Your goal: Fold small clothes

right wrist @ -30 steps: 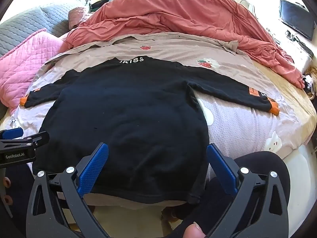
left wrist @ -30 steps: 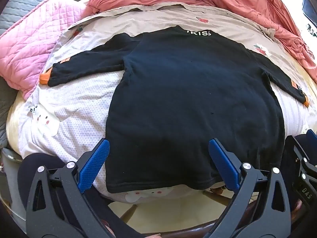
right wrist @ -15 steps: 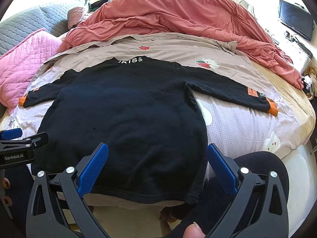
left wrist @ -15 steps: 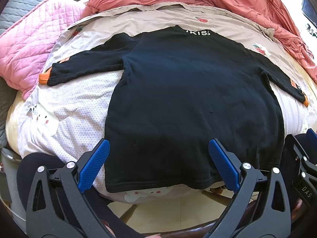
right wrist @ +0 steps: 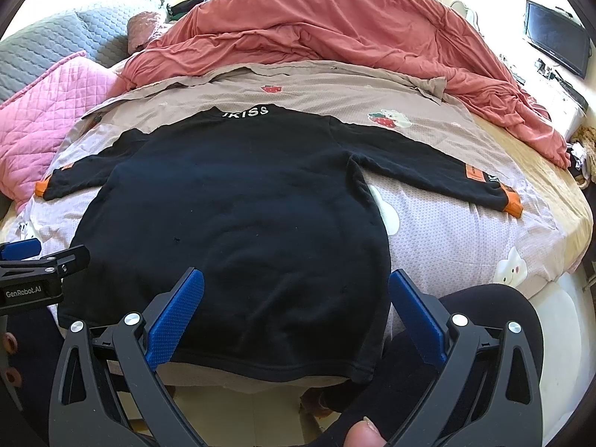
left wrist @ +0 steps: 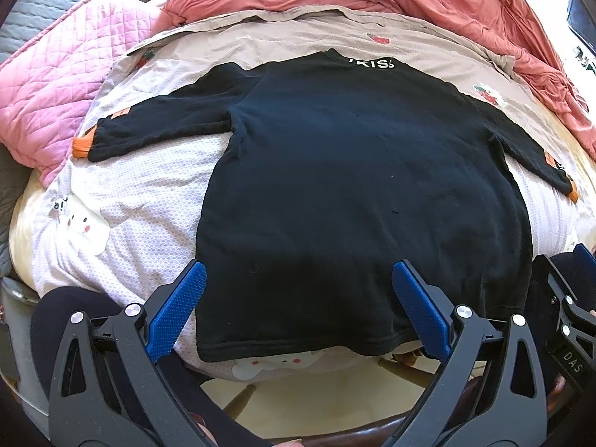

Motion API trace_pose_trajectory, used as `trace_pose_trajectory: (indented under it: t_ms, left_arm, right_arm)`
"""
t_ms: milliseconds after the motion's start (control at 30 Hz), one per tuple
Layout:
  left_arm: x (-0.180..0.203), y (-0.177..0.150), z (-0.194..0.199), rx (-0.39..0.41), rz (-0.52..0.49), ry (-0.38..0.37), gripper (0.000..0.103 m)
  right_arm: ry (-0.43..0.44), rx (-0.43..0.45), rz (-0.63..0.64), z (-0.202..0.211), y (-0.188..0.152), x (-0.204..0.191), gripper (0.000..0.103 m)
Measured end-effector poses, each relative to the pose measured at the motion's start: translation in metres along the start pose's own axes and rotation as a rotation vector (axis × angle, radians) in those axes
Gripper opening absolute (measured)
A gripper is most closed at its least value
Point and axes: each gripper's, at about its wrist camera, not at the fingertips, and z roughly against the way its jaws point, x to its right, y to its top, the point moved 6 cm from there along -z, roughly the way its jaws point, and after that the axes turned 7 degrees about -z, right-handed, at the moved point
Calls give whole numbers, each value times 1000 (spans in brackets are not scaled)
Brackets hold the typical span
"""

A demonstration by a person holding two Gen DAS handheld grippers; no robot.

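A small black long-sleeved shirt (left wrist: 354, 186) with orange cuffs lies flat on the bed, collar at the far side, both sleeves spread out; it also shows in the right wrist view (right wrist: 238, 216). My left gripper (left wrist: 298, 290) is open and empty, hovering over the shirt's near hem. My right gripper (right wrist: 296, 298) is open and empty, also over the near hem, toward its right corner. Each gripper's edge shows in the other's view: the right gripper (left wrist: 566, 298) and the left gripper (right wrist: 37, 272).
The shirt rests on a light patterned sheet (right wrist: 465, 231). A coral duvet (right wrist: 335, 37) is heaped at the far side. A pink quilt (left wrist: 44, 93) lies at the left. A TV (right wrist: 555, 41) stands at the right. The person's dark-clad legs (right wrist: 484, 316) are at the bed's near edge.
Both grippers have shifted only slightly; the shirt sits marginally lower in the right wrist view. Nothing was taken hold of or let go.
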Motion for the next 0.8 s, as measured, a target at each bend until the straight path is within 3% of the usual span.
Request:
trace_pose_trajectory:
  t_ms: [800]
  left_arm:
    - [5, 5, -2, -4, -3, 6, 94]
  right_arm:
    - [-2, 10, -48, -2, 10, 9, 99]
